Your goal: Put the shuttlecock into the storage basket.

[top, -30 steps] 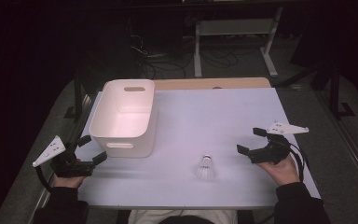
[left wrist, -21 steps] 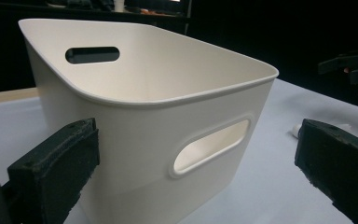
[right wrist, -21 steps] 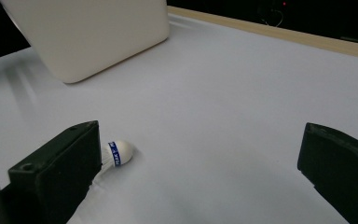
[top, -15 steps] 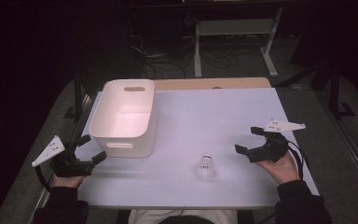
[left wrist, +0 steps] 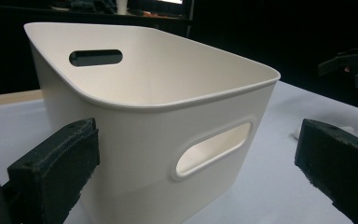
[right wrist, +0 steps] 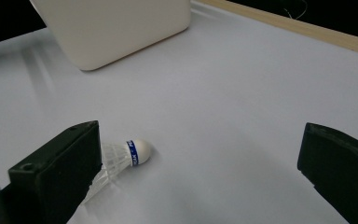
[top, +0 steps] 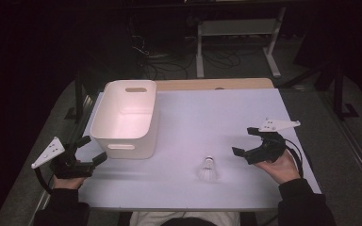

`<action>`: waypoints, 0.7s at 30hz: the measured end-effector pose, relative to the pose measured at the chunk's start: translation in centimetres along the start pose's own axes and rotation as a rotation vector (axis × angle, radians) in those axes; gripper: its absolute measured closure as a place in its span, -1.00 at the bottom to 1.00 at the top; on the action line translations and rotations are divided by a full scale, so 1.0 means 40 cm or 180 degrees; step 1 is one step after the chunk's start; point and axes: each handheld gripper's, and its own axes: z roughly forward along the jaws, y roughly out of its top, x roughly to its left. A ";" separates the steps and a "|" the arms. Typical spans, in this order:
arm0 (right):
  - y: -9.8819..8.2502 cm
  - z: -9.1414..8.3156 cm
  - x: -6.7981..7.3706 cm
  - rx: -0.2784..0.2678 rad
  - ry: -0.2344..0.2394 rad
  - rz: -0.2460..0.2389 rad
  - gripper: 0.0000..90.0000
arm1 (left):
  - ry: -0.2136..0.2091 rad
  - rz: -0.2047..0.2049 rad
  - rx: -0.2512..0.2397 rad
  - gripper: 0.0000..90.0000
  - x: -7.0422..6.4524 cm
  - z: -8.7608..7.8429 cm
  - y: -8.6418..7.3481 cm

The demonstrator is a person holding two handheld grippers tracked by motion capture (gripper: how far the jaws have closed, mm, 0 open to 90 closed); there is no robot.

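Shuttlecock [top: 209,168] lies on its side on the near desk [top: 207,113], right of the white bin [top: 126,117]; right hand-held gripper [top: 252,141], jaws released and empty, could crush the feathers if clenched carelessly.

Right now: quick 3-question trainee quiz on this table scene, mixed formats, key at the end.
1. True or false: the shuttlecock lies inside the white bin.
2. Which is nearer the shuttlecock: A) left hand-held gripper B) right hand-held gripper?
3. Fill in: both grippers' jaws stand ____.

Key: 1 false, it lies on the table outside the bin; 2 B; 3 open.
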 end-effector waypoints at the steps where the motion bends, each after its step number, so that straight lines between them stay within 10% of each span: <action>1: 0.001 0.002 0.001 0.0011 0.0008 -0.0004 -1.00 | -0.0003 0.0000 0.0001 -1.00 0.000 0.000 0.000; 21: 0.012 0.043 0.040 0.0333 0.0346 -0.0179 -0.77 | -0.0001 0.0003 0.0006 -1.00 0.000 0.000 0.000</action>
